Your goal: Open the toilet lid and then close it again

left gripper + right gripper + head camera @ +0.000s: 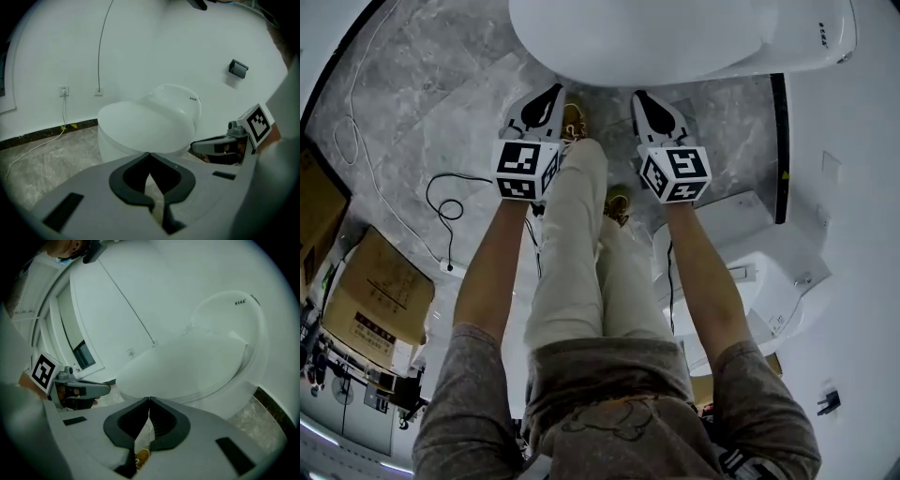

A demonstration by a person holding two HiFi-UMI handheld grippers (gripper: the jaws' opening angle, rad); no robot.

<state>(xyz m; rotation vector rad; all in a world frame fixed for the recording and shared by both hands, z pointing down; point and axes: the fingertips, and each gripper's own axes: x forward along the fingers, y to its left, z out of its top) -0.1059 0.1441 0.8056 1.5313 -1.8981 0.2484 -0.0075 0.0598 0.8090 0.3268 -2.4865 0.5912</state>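
Note:
A white toilet point(675, 37) stands at the top of the head view with its lid point(145, 126) down flat over the bowl. My left gripper point(551, 94) is shut, empty, a short way in front of the lid's front edge. To its right my right gripper point(639, 97) is shut too, holding nothing, level with the left one. Both point toward the toilet's front rim without touching it. In the right gripper view the lid point(187, 366) fills the middle, just beyond the closed tips point(149, 400). The left gripper view shows the closed tips point(149, 154) below the bowl's front.
The person's legs and shoes point(574, 122) stand between the grippers on grey marble floor point(422, 103). A black cable point(445, 211) lies at the left, cardboard boxes point(375, 300) at the lower left. A white fixture point(750, 253) stands at the right, a wall socket point(64, 90) behind the toilet.

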